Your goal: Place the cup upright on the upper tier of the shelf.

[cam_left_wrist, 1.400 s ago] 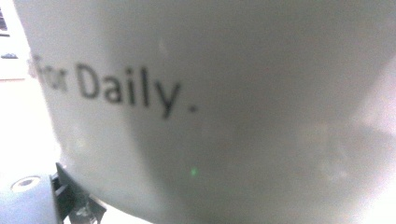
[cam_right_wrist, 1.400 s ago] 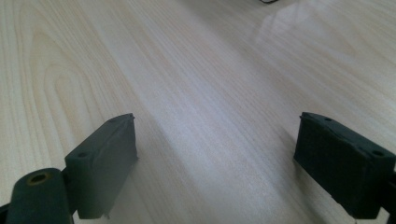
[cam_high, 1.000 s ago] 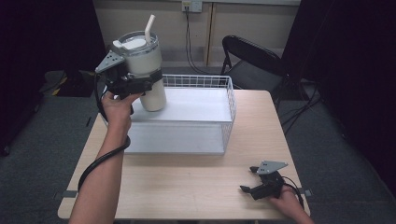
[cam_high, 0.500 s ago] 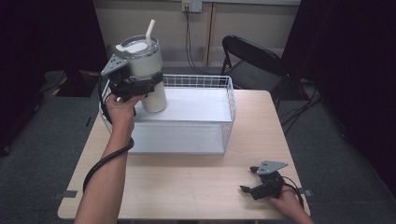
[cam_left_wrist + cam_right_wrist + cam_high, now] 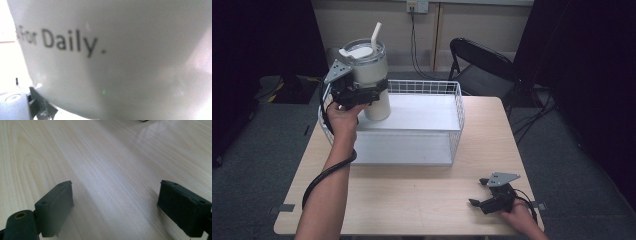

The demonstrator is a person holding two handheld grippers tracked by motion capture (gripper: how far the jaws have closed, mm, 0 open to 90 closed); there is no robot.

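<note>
In the left gripper view the tumbler [image 5: 112, 57] is so close that it looks blurry, and you can read just the dark words "For Daily." on its white side. The start of the words is cut off at the edge. The jaws of the left gripper are hard to make out there; a bit of grey and dark metal peeks out at the bottom corner. From the high view, the left gripper [image 5: 364, 93] is clamped around the middle of the tumbler [image 5: 371, 80] and holds it up in the air, over the back left corner of the wire basket [image 5: 447, 90]. The tumbler is white with a clear lid and a white straw [image 5: 375, 34] sticking up, a little tilted. The left hand [image 5: 343, 116] hides part of the basket's left wall. The bottom of the tumbler is in front of the basket's back rim, so you cannot tell how high it is above the basket floor. The basket is white, sits on the back of the wooden table [image 5: 412, 195], and has a pale flat bottom. The right gripper [image 5: 482, 200] rests on the table well in front of the basket, near the front right corner. In the right gripper view its two black jaws stand wide apart with nothing between them, just bare wood [image 5: 112, 170]. The right hand [image 5: 522, 220] is partly cut off at the bottom edge. A black folding chair [image 5: 482, 65] stands behind the basket.
</note>
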